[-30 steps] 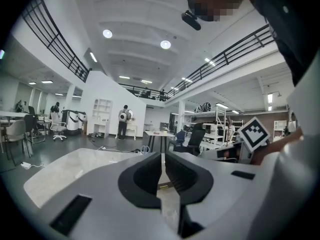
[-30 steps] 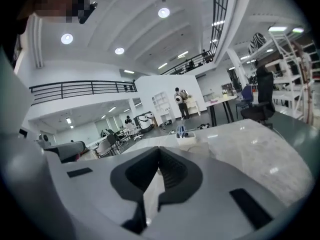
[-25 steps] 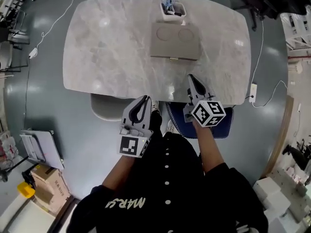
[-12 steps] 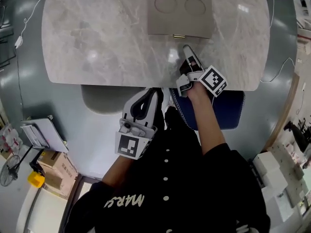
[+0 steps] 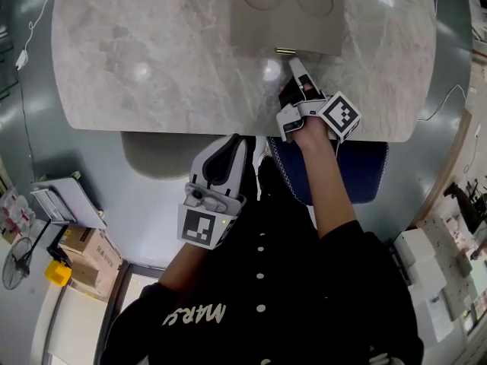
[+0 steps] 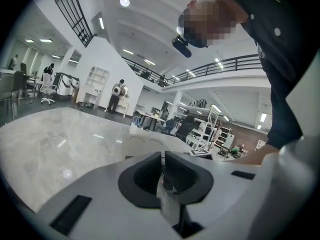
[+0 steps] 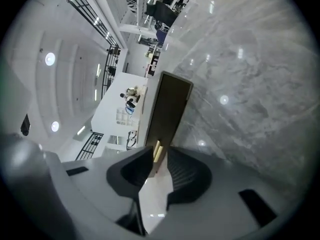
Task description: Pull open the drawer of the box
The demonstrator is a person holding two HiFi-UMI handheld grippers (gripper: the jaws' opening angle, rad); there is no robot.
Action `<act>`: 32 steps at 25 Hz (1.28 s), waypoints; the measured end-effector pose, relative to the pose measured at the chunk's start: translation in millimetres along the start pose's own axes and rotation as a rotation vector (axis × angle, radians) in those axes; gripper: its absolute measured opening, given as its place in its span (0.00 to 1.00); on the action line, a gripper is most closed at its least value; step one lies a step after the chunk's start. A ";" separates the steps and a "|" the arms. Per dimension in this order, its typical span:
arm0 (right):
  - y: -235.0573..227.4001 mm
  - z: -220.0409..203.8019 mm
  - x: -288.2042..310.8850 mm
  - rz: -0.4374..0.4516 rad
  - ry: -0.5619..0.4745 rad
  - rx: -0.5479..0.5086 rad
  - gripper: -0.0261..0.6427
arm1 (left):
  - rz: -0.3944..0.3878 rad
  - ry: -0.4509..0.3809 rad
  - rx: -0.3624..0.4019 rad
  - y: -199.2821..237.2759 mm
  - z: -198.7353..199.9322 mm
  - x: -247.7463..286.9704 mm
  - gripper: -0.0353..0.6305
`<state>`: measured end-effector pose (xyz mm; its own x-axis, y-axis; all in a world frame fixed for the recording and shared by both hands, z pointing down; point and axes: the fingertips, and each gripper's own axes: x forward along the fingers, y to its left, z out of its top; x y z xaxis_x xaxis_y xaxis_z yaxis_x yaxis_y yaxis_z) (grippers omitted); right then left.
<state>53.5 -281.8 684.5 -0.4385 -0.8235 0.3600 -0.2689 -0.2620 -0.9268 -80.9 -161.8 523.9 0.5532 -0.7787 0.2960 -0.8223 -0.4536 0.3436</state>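
Note:
A flat beige box (image 5: 285,14) with two round hollows in its lid lies at the far side of the marble table (image 5: 152,59). Its drawer front carries a small gold handle (image 5: 286,51), and the drawer sits flush. My right gripper (image 5: 295,67) reaches over the table with its tips just short of that handle. In the right gripper view the dark drawer front (image 7: 167,109) fills the middle and the gold handle (image 7: 157,151) shows in the narrow gap of the open right gripper (image 7: 160,158). My left gripper (image 5: 230,144) hangs below the table's near edge, shut and empty (image 6: 163,159).
A blue chair seat (image 5: 358,177) stands under the right arm and a grey seat (image 5: 152,158) under the table's near edge. Cartons (image 5: 76,245) and a yellow object sit on the floor at lower left. Cables run along the floor on both sides.
My right gripper has moved forward over the table, from its near edge up to the box's gold handle. The left gripper has stayed about where it was.

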 end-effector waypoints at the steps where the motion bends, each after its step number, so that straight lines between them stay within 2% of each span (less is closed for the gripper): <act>1: 0.5 0.5 2.1 0.005 -0.001 0.005 0.14 | 0.000 0.007 -0.004 0.1 -1.4 0.5 0.10; 5: 2.9 1.9 9.3 0.014 -0.002 0.023 0.14 | 0.002 -0.002 -0.001 0.7 -2.2 1.7 0.10; 9: 3.7 2.4 11.5 -0.001 0.000 0.022 0.07 | 0.000 0.032 -0.015 -3.5 -7.4 -1.1 0.10; 22: -0.5 -2.2 8.0 -0.018 0.011 0.045 0.08 | 0.022 -0.003 0.012 -1.3 -0.2 0.3 0.10; 32: -6.7 -19.3 -16.2 -0.026 0.032 0.044 0.08 | 0.033 0.044 0.021 -11.5 -11.6 -12.4 0.10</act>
<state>45.9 -257.0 687.0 -0.4592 -0.8000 0.3863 -0.2425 -0.3055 -0.9208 -76.8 -141.9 526.6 0.5307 -0.7738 0.3457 -0.8425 -0.4372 0.3147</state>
